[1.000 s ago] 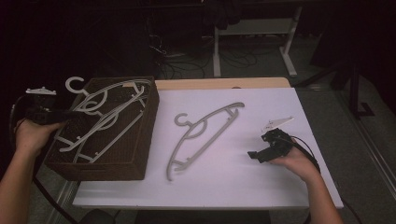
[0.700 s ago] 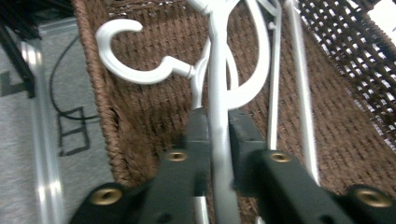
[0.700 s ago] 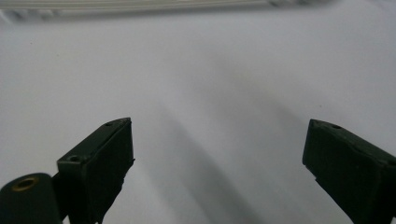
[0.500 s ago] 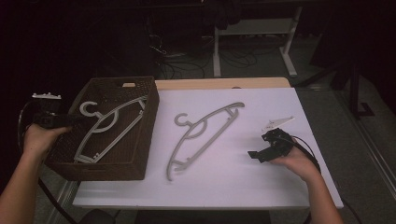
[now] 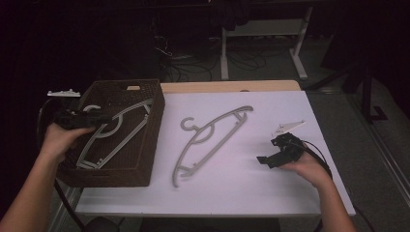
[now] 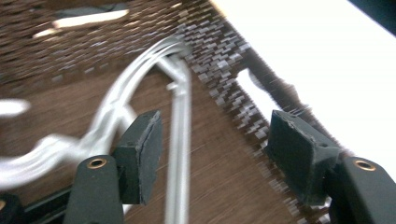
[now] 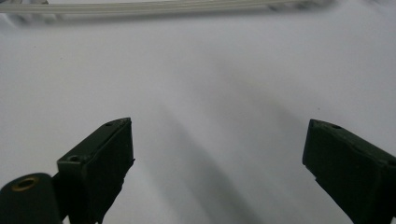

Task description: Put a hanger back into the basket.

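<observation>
- Lying flat inside the dark woven basket (image 5: 145, 166) at the left, one pale grey plastic hanger (image 5: 113, 137) is already stowed.
- The left gripper (image 5: 104, 117) is hovering over it, its jaws having just been opening, released, gripping nothing.
- A second slim, curved hanger (image 5: 208, 137) is waiting on the smooth white table (image 5: 232, 193), by my judgement the work left.
- The right gripper (image 5: 263, 161) is resting beside it, jaws spread and empty.
</observation>
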Demonstrator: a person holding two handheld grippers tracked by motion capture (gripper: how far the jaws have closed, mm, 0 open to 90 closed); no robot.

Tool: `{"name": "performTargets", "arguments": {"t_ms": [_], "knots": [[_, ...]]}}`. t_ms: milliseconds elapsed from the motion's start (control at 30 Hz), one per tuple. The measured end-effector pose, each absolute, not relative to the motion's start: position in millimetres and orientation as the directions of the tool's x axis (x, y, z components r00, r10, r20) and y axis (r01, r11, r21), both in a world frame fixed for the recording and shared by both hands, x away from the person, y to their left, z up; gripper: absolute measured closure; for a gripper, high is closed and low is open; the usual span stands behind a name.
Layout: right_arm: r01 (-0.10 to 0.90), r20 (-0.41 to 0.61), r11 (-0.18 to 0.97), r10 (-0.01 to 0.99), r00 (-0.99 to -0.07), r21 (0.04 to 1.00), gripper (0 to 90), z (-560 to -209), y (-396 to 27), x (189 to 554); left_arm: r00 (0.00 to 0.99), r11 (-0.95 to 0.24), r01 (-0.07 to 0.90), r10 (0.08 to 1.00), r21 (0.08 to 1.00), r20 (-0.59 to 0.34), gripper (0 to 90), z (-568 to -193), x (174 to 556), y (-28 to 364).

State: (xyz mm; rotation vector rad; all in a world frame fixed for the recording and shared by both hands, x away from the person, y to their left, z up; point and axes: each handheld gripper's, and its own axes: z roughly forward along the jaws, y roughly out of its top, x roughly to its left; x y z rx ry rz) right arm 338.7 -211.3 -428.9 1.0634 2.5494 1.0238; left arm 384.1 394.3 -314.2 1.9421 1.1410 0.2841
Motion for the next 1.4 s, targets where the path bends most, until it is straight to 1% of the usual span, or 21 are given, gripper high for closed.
{"name": "performTargets", "arguments": {"t_ms": [233,433,567,667,733,767,867,900,1000,1100,1200,1300,1400], "knots": [[0.551,0.085,0.5,0.685,-0.724,0.668,8.6,-429.4,-210.3,340.3,0.635,-0.25,0.585,0.733,0.772,-0.244,30.4,-311.1,383.1,336.8],[0.543,0.083,0.5,0.679,-0.729,0.675,9.2,-427.9,-208.4,341.3,0.681,-0.25,0.574,0.675,0.78,-0.285,25.8,-313.3,380.4,285.6],[0.535,0.078,0.498,0.679,-0.73,0.683,11.5,-426.7,-208.3,342.1,0.703,-0.257,0.567,0.646,0.783,-0.297,23.5,-317.9,378.7,252.3],[0.537,0.079,0.489,0.684,-0.725,0.687,14.7,-424.8,-207.4,344.5,0.725,-0.291,0.555,0.629,0.779,-0.281,22.6,-322.8,377.5,227.7],[0.542,0.074,0.482,0.696,-0.714,0.689,19.1,-421.8,-205.2,348.2,0.733,-0.309,0.555,0.62,0.772,-0.279,22.2,-327.9,378.0,212.9],[0.546,0.077,0.474,0.703,-0.707,0.691,23.4,-419.8,-203.7,350.6,0.738,-0.317,0.555,0.615,0.769,-0.278,22.1,-330.9,378.4,205.9],[0.538,0.068,0.459,0.713,-0.698,0.707,39.6,-414.0,-198.0,360.7,0.75,-0.337,0.554,0.599,0.761,-0.28,22.0,-341.4,379.8,187.8],[0.537,0.067,0.455,0.716,-0.695,0.711,46.5,-412.6,-195.3,364.4,0.753,-0.347,0.552,0.598,0.758,-0.274,22.0,-345.1,380.1,182.5],[0.53,0.068,0.444,0.717,-0.694,0.722,63.6,-409.8,-186.4,378.6,0.756,-0.366,0.552,0.599,0.749,-0.264,21.2,-356.0,381.2,170.7],[0.534,0.069,0.44,0.722,-0.688,0.722,77.7,-410.3,-175.1,395.4,0.752,-0.368,0.551,0.607,0.749,-0.256,20.8,-364.7,380.8,165.9],[0.542,0.062,0.446,0.729,-0.682,0.712,88.1,-414.0,-163.1,413.2,0.744,-0.367,0.551,0.622,0.749,-0.243,20.8,-373.5,381.0,163.3],[0.548,0.057,0.446,0.737,-0.673,0.708,89.1,-418.6,-156.1,425.0,0.735,-0.365,0.559,0.634,0.745,-0.241,20.8,-381.0,381.9,162.4],[0.566,0.062,0.441,0.749,-0.659,0.696,89.2,-430.9,-145.8,442.8,0.73,-0.379,0.567,0.644,0.732,-0.232,20.8,-388.7,382.6,161.8]]}}
